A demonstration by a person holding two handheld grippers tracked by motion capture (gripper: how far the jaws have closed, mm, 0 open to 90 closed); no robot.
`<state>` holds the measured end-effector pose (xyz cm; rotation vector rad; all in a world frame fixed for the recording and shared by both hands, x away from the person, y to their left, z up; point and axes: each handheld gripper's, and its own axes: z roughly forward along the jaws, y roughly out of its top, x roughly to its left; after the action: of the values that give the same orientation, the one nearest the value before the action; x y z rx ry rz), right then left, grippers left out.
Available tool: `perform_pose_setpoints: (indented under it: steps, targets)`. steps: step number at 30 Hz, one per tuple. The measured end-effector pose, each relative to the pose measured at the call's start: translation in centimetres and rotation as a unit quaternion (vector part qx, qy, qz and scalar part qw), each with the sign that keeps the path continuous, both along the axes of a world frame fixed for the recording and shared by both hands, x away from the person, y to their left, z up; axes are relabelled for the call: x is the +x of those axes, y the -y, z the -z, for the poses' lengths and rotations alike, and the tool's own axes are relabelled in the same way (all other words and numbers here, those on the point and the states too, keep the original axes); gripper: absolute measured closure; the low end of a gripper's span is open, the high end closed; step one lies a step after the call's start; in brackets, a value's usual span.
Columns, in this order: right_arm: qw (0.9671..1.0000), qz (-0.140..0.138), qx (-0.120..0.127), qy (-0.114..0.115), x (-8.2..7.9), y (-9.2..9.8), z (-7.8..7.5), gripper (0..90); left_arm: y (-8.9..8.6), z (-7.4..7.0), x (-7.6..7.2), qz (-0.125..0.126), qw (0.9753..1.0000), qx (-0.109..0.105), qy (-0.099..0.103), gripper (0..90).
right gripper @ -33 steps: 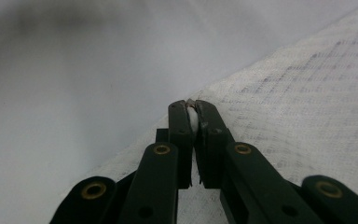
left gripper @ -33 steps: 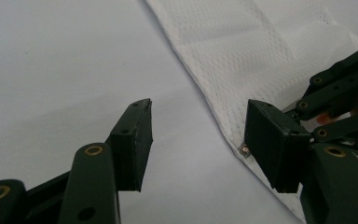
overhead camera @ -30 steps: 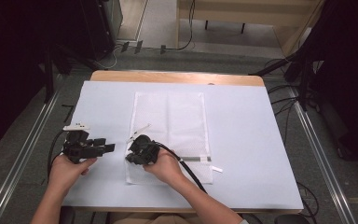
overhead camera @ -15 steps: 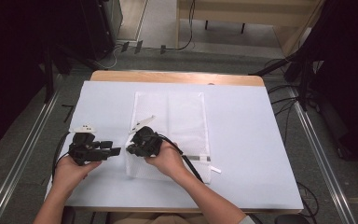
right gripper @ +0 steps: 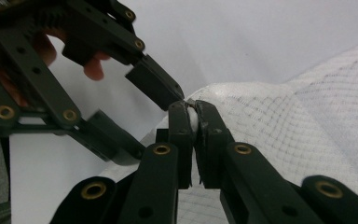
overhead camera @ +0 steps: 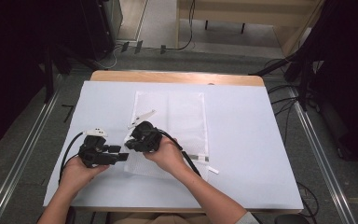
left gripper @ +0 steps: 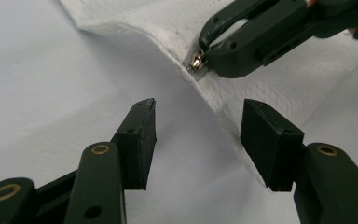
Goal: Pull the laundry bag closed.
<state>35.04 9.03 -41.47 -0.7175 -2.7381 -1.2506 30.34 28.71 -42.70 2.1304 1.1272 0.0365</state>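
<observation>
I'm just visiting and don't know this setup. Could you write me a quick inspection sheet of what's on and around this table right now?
Surface: pale blue sheet covering a wooden table, its edge showing at the far side.
Job's things: white mesh zip bag lying flat; small brass zipper pull at its near left edge.
Clutter: nothing seen.
Grippers: right gripper shut on the bag's edge by the zipper pull; left gripper, jaws open, beside the edge, not touching it.
Cables: black cable trailing from the right gripper; another from the left.
Surroundings: grey floor, metal rails, loose floor cables.
</observation>
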Motion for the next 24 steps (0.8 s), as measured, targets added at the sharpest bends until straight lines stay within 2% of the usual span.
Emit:
perform_pose_setpoints:
  steps: [3,6,10,14,24]
  targets:
    - [1.0000,-0.007,0.005,0.001,-0.17,0.10,-0.26,87.5,0.44,0.18,0.14,0.008,0.9999,0.006,0.007,50.4]
    - [0.9998,-0.014,0.013,-0.003,-0.34,0.35,-0.55,87.5,0.56,0.38,0.31,0.015,0.9998,0.009,0.006,57.1]
    - [0.9993,-0.031,0.017,-0.009,-0.40,0.63,-0.73,87.6,0.35,0.49,0.51,0.020,0.9998,0.001,-0.001,62.2]
    - [0.9990,-0.039,0.016,-0.014,-0.58,0.72,-0.78,87.6,0.29,0.54,0.58,0.028,0.9996,-0.007,-0.007,67.9]
    - [0.9983,-0.052,0.011,-0.023,-0.54,0.64,-0.32,87.6,0.46,0.54,0.54,0.047,0.9988,-0.005,-0.013,77.8]
